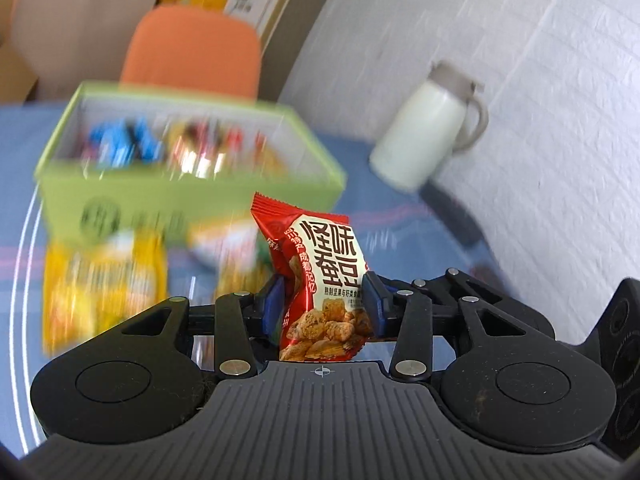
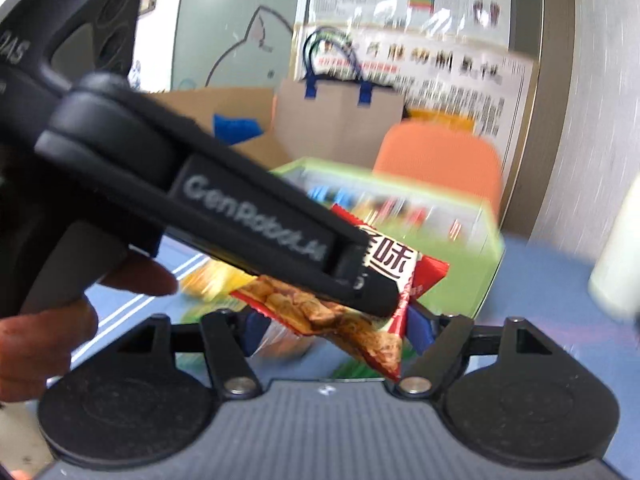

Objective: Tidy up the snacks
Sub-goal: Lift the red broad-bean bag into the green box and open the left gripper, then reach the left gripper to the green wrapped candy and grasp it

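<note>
The left gripper (image 1: 323,300) clamped a red snack packet (image 1: 320,280) between its blue pads, held above the blue table (image 1: 380,208) just before the green box (image 1: 188,196) of snacks. The right gripper (image 2: 334,330) stood apart, fingers spread beside the packet.

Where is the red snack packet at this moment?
The red snack packet is held upright between the blue pads of the left gripper, above the blue table, in front of the green box of snacks.
</note>
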A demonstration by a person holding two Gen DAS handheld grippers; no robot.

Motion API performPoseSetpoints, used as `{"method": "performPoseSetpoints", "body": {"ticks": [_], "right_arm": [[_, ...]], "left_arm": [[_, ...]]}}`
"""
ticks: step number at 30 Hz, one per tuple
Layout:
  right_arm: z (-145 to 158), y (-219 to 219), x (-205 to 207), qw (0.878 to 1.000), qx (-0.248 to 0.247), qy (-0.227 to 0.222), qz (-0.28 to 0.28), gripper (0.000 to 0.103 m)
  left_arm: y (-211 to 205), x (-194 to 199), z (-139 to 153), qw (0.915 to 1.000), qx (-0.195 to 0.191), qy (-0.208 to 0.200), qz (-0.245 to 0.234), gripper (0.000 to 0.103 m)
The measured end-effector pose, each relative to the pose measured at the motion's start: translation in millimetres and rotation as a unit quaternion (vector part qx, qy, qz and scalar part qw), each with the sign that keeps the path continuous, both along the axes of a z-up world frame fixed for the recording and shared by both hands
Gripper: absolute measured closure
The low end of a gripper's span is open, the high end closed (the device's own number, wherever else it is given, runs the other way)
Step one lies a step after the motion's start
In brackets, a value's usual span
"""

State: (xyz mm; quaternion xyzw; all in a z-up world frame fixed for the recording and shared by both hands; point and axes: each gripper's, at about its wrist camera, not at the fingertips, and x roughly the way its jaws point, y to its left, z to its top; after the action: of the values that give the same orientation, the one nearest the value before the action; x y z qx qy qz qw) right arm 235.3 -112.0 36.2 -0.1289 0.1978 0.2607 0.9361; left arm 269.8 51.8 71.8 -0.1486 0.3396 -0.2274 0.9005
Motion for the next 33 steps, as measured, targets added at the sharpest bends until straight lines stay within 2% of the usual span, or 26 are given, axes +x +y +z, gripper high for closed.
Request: {"method": "performPoseSetpoints", "body": {"ticks": [2, 5, 10, 12, 15, 18, 22, 23, 25, 28, 30, 31, 33], "right_arm": [[10.1, -0.9, 32.4, 1.000, -0.001, -0.011, -0.002, 0.024], [15.9, -0.8, 80.6, 1.000, -0.005, -0.011, -0.003, 0.024], [-3.2, 0.3, 145.9, 1.000, -0.014, 0.025, 0.002, 0.024], [-14.2, 1.9, 162.0, 0.999, -0.013, 0.047, 0.003, 0.024], [-20.9, -0.6, 165.0, 0.999, -0.006, 0.053, 0.007, 0.015], [-4.1, -7.9, 140.6, 1.000, 0.002, 0.015, -0.002, 0.011], [22.0, -18.1, 81.3, 0.999, 0.020, -0.038, -0.008, 0.010], [23.8, -20.5, 65.1, 0.999, 0.029, -0.041, -0.010, 0.010], [18.8, -22.2, 38.1, 0.999, 0.039, -0.027, -0.004, 0.010], [-5.7, -15.6, 8.5, 0.999, 0.033, 0.009, -0.014, 0.010], [-25.3, -10.8, 1.4, 0.998, 0.030, 0.046, -0.020, 0.010], [-31.7, -6.6, -15.0, 0.997, 0.033, 0.066, -0.022, 0.010], [-54.2, -2.8, -21.5, 0.994, 0.030, 0.099, -0.026, 0.010]], "left_arm": [[-4.6, 30.5, 15.3, 0.9999, 0.001, -0.016, 0.002, 0.080], [-11.2, 80.6, 26.5, 0.9998, -0.002, -0.018, 0.010, 0.080], [-17.0, 150.3, 13.9, 0.9997, 0.004, 0.011, 0.022, 0.080], [-19.0, 170.6, 1.1, 0.9992, 0.010, 0.027, 0.026, 0.076], [-20.3, 181.2, -12.0, 0.9985, 0.024, 0.039, 0.031, 0.060], [-16.7, 161.2, -2.7, 0.9994, 0.022, 0.007, 0.026, 0.049], [-1.9, 110.8, 33.5, 0.9977, 0.012, -0.060, 0.028, 0.033], [1.8, 95.7, 40.2, 0.9968, 0.011, -0.075, 0.025, 0.028], [7.4, 68.3, 44.1, 0.9958, 0.009, -0.089, 0.020, 0.026], [10.4, 35.5, 30.3, 0.9972, 0.012, -0.073, 0.008, 0.026], [10.6, 20.9, 11.6, 0.9987, 0.013, -0.049, 0.002, 0.026], [8.2, 16.6, 0.2, 0.9993, 0.013, -0.035, -0.002, 0.027], [2.3, 13.8, -21.7, 0.9999, 0.013, -0.002, -0.011, 0.031]]}}
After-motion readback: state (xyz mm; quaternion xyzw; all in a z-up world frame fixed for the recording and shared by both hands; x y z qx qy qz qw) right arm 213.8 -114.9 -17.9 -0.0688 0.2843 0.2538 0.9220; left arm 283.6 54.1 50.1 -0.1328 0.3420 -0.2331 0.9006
